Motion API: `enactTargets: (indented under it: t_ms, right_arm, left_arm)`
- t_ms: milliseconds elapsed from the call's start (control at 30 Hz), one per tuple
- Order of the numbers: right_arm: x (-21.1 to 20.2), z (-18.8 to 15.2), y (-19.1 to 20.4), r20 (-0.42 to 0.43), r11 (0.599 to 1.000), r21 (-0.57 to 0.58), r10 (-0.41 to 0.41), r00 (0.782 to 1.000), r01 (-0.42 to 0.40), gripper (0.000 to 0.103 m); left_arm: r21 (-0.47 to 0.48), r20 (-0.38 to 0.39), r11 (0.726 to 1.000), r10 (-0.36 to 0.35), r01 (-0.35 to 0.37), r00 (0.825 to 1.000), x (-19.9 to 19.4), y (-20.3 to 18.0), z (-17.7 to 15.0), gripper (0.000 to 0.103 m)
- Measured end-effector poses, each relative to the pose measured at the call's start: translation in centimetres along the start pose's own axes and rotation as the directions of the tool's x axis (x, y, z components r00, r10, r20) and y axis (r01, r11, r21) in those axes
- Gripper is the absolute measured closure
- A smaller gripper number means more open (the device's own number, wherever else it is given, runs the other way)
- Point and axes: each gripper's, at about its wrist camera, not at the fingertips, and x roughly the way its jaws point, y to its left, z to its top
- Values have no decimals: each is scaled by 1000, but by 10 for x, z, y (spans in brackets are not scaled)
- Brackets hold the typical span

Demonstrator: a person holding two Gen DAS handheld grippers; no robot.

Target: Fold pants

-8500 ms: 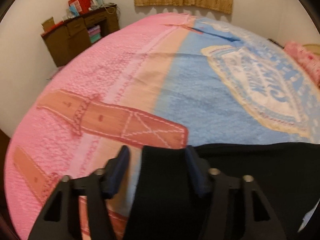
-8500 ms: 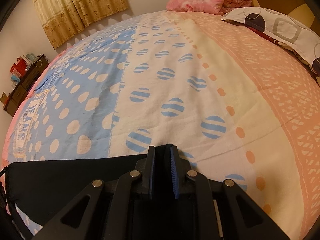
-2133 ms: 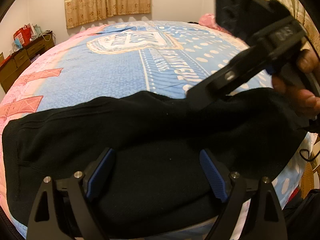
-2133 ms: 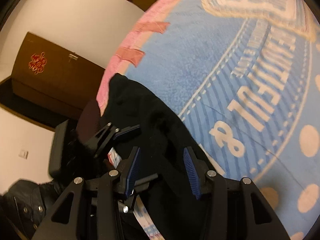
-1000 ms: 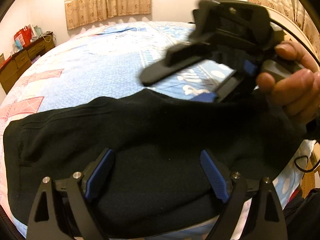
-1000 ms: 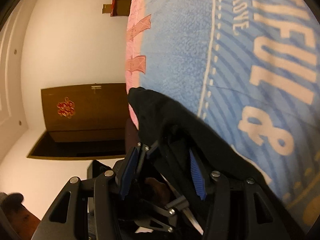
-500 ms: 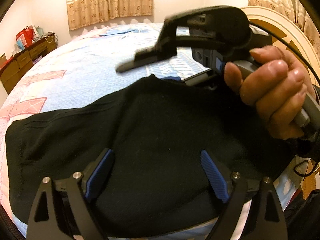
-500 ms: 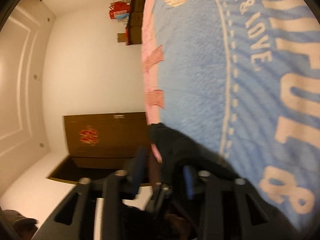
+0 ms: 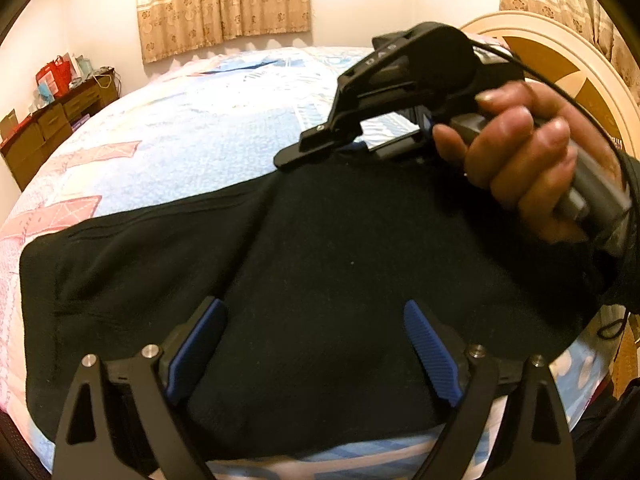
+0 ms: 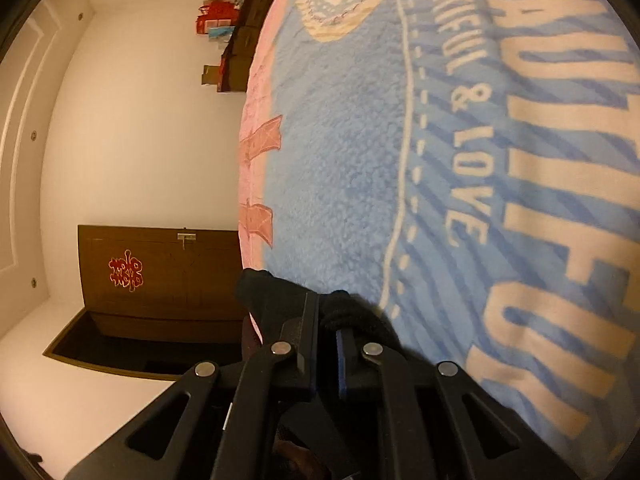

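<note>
Right tool point(image 10: 328, 320) has clamped crosswise-lying pants point(image 9: 320, 280).

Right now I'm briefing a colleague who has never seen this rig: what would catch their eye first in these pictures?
Probably the dark black fleece pants, spread across the near edge of the pale blue lettered blanket. Next, the bare hand at upper right holding the right tongs, which are pinched shut on a fold of the fabric. The left tongs gape wide open above the cloth in the foreground.
</note>
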Motion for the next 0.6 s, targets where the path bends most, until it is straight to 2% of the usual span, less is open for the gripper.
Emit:
enactTargets:
  t_ms: [67, 233, 267, 300, 367, 400, 467, 533, 600]
  right_arm:
    - [-4, 1, -5, -24, 999, 35, 30, 999, -29, 97]
    - [-29, -11, 0, -8, 1000, -9, -12, 1000, 12, 94]
    - [-37, -12, -1, 3, 1000, -8, -17, 1000, 17, 89]
    - [-48, -11, -1, 40, 1000, -8, -28, 999, 28, 71]
    - [-70, -4, 0, 127, 1000, 9, -18, 992, 17, 44]
    - [-88, -2, -1, 173, 1000, 25, 8, 985, -13, 44]
    - [-103, -7, 8, 195, 1000, -9, 17, 981, -16, 44]
    - [-105, -23, 20, 171, 998, -60, 6, 985, 4, 44]
    - [-94, -49, 29, 107, 992, -124, -12, 994, 25, 44]
  left_arm:
    - [7, 1, 1000, 3, -3, 1000, -1, -1, -1, 9]
    - [15, -3, 1000, 10, -10, 1000, -1, 0, -2, 7]
    - [14, -6, 1000, 13, -13, 1000, 0, 0, -2, 6]
    - [12, -5, 1000, 12, -12, 1000, 0, 1, -2, 6]
    - [12, -5, 1000, 13, -13, 1000, 2, 1, 0, 6]
    - [11, -5, 1000, 13, -13, 1000, 1, 2, 0, 6]
    - [6, -6, 1000, 13, -13, 1000, 0, 2, 0, 7]
    - [0, -8, 1000, 16, -16, 1000, 0, 4, 2, 7]
    - [-18, 11, 999, 26, -26, 1000, -6, 6, 4, 7]
